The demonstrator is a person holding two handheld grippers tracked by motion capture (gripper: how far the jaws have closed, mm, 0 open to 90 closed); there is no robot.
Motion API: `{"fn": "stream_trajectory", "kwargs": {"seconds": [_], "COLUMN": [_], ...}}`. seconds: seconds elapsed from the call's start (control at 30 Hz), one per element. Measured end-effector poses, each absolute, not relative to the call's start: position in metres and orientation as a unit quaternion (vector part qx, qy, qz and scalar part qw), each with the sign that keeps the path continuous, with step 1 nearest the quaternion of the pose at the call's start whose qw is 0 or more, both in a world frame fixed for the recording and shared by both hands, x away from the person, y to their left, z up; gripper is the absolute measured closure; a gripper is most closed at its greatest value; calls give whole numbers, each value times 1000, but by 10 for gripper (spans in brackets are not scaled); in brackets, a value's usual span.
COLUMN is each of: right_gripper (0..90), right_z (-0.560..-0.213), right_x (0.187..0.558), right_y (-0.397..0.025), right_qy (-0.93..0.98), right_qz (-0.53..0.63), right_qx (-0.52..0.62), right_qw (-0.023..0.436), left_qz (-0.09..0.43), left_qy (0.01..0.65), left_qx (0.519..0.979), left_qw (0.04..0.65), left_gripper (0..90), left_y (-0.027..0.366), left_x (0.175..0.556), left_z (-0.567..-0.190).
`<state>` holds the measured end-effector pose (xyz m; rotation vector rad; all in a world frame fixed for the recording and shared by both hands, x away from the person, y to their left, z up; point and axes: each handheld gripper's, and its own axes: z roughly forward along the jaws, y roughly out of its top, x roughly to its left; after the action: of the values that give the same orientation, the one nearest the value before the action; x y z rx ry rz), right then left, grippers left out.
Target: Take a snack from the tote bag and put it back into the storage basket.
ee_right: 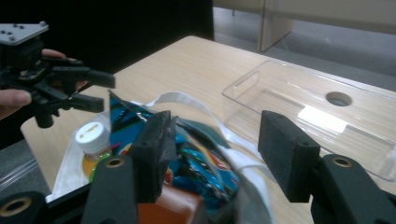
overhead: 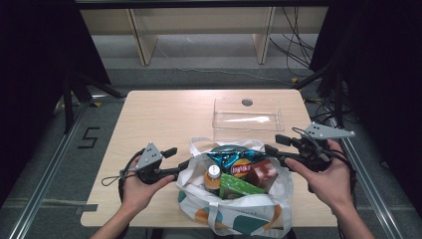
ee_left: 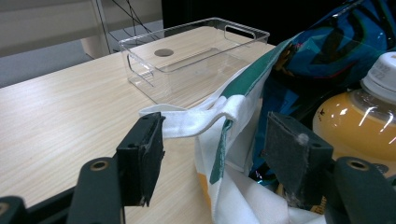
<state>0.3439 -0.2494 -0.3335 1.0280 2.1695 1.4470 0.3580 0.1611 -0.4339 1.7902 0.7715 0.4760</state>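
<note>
Step in hand, as judged: opening the tote bag (overhead: 239, 211) at the near edge of the table (overhead: 159, 119), ahead of unpacking into the clear bin (overhead: 247, 119) just beyond it. Left gripper (overhead: 180, 165) at the bag's left rim, jaws apart and straddling the white strap (ee_left: 205, 116), nothing clamped yet. Right gripper (overhead: 272, 144) at the bag's right rim, jaws also apart, holding nothing, poised above the blue snack packet (ee_right: 205, 158). Bag full: juice bottle (overhead: 213, 179), green pack (overhead: 239, 185), red-brown carton (overhead: 262, 173), chips packet (overhead: 242, 168). Bin empty, far right of centre. Next move probably: close left jaws on strap or rim to hold the mouth open, then lower right jaws onto one item, likely the blue packet. Needs a steady rim and a clean pinch on crinkly foil.
</note>
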Motion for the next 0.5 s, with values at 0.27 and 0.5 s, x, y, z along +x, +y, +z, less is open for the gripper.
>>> {"fn": "stream_trajectory", "kwargs": {"seconds": [0.27, 0.5], "right_gripper": [441, 485], "right_z": [-341, -349], "right_x": [353, 360], "right_y": [-237, -229], "right_qy": [795, 813], "right_qz": [488, 463], "right_qx": [334, 332], "right_qw": [138, 121], "left_qz": [204, 200], "left_qy": [330, 330], "left_qx": [748, 746], "left_qw": [538, 542], "left_gripper": [367, 360], "left_y": [163, 163], "left_x": [358, 360], "left_z": [-432, -433]}}
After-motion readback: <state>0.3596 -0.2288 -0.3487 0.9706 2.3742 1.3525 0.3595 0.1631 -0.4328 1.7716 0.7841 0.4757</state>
